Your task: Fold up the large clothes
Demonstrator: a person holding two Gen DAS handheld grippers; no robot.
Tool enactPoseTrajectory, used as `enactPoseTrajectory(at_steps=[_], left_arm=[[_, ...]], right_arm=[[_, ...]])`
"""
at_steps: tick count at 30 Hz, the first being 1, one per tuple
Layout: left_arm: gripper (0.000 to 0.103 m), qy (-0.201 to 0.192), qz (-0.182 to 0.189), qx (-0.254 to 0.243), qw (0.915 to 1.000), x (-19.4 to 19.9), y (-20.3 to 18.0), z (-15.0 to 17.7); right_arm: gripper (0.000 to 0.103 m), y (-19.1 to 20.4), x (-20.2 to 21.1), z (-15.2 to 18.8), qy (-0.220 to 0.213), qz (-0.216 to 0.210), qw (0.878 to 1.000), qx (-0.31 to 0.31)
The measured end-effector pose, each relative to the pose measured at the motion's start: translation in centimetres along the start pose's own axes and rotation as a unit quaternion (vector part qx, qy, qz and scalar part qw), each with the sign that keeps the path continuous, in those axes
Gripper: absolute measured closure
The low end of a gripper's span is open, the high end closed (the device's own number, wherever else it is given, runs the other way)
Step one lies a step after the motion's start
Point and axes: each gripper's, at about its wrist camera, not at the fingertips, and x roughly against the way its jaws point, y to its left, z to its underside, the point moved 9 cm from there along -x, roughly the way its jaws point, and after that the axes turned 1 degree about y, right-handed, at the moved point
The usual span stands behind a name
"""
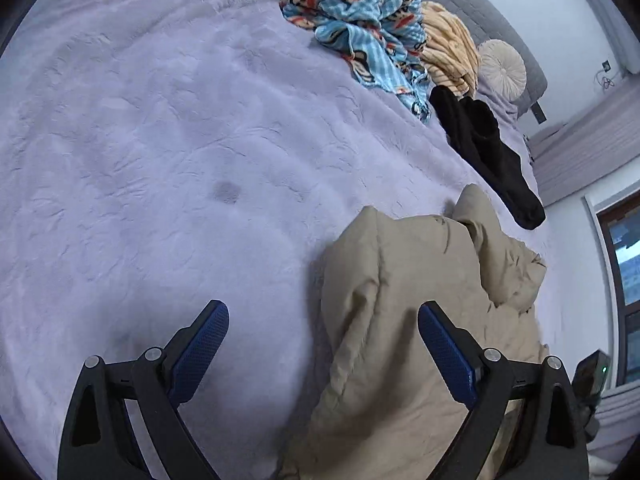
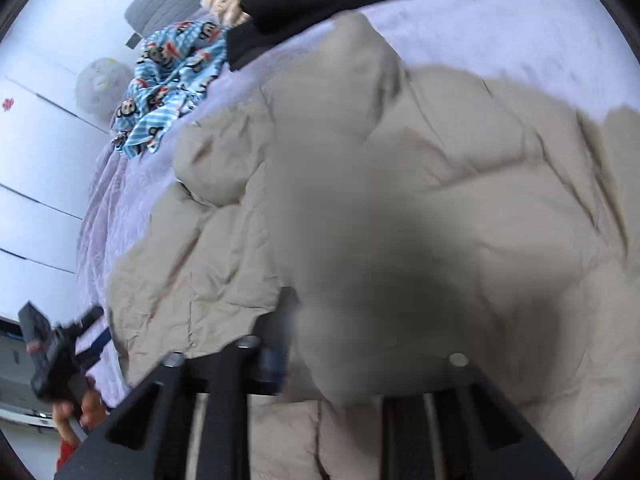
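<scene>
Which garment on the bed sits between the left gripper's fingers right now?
The beige puffer jacket; the blue cartoon-print, yellow and black garments lie farther up the bed.

A blurred fold of the beige padded jacket [image 2: 360,280] hides the right gripper [image 2: 352,364] and its jaws

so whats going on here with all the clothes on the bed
A person with a handheld gripper in each hand is working on a beige puffer jacket lying on a lilac bedspread. The right gripper is buried in a bunched fold of the jacket, its fingertips hidden by the fabric, apparently pinching it. The left gripper hovers open over the jacket's edge, gripping nothing. A blue cartoon-print garment, a yellow one and a black one wait further up the bed.
</scene>
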Motion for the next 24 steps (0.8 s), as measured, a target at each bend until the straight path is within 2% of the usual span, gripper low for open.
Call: enactPoseTrajectory(at_steps=[1, 2, 3, 4, 5, 7, 10, 14, 16, 18, 20, 22, 24], left_arm=[[0.041, 0.014, -0.007, -0.002, 0.9999, -1.1, -0.2, -0.2], [0.080, 0.035, -0.009, -0.010, 0.9993, -2.2, -0.8, 0.1], [0.084, 0.046, -0.020, -0.022, 0.9985, -2.7, -1.7, 0.4], [0.084, 0.033, -0.049, -0.051, 0.9969, -2.6, -2.4, 0.4], [0.084, 0.016, -0.078, -0.094, 0.9924, -2.3, -3.3, 0.3], [0.084, -0.007, -0.122, -0.143, 0.9821, -2.3, -3.5, 0.3], [0.084, -0.006, -0.155, -0.149, 0.9766, -3.5, -1.7, -0.1], [0.084, -0.025, -0.181, -0.127, 0.9748, -2.6, -0.8, -0.4], [0.084, -0.058, -0.227, -0.125, 0.9640, -0.3, -0.4, -1.1], [0.084, -0.087, -0.227, -0.122, 0.9623, 2.5, -0.3, -1.1], [0.084, -0.089, -0.200, -0.113, 0.9692, 4.4, -0.4, -0.4], [0.084, -0.078, -0.183, -0.118, 0.9728, 5.2, -0.8, 0.7], [0.084, -0.063, -0.179, -0.137, 0.9721, 5.2, -1.5, 2.5]], right_arm=[[0.091, -0.3, -0.3, 0.4, 0.006, -0.009, 1.000, -0.010], [0.092, -0.3, -0.5, 0.7, 0.009, -0.020, 1.000, -0.018], [0.092, -0.3, -0.7, 1.0, 0.012, -0.029, 0.999, -0.024], [0.093, -0.4, -0.9, 1.4, 0.013, -0.033, 0.999, -0.029], [0.093, -0.7, -1.0, 2.0, 0.013, -0.031, 0.999, -0.036], [0.093, -1.2, -1.5, 3.1, 0.018, -0.036, 0.998, -0.054], [0.093, -1.4, -2.3, 4.0, 0.015, -0.046, 0.996, -0.069], [0.093, -0.4, -3.7, 2.1, -0.001, -0.035, 0.999, -0.042], [0.092, -0.4, -3.5, 1.7, 0.018, -0.039, 0.998, -0.047], [0.081, -0.8, -2.3, 2.0, 0.038, -0.027, 0.998, -0.042], [0.051, -1.5, -0.3, 2.4, 0.032, 0.005, 0.999, -0.022], [0.049, -2.7, 2.5, 2.7, 0.004, 0.061, 0.998, -0.004], [0.052, -3.6, 4.9, 2.6, -0.028, 0.099, 0.995, 0.002]])
